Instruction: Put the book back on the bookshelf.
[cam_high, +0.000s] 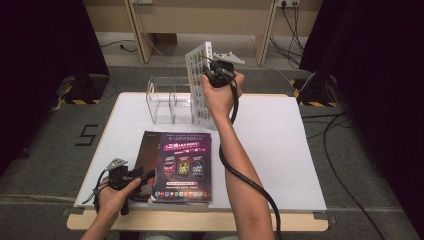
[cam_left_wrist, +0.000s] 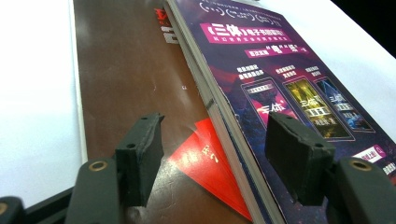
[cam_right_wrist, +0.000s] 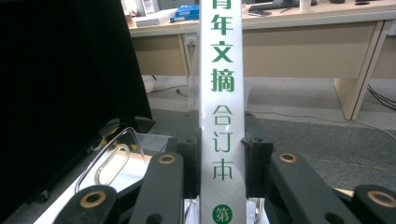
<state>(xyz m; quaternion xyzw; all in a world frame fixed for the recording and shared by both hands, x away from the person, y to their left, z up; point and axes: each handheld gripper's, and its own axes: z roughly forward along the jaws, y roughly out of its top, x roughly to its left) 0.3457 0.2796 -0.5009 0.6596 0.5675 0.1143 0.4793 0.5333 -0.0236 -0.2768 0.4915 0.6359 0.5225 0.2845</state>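
Our right gripper (cam_high: 212, 75) clamps one book (cam_high: 200, 85) above the rack (cam_high: 170, 100); two books (cam_high: 182, 165) remain, left gripper (cam_left_wrist: 215, 158) wide.

High view above near edge of white table (cam_high: 280, 150), facing forward and down, left gripper view low and close over stacked magazines (cam_left_wrist: 289, 93), also seen from above, right gripper view close behind white book spine (cam_right_wrist: 222, 116), facing far desks
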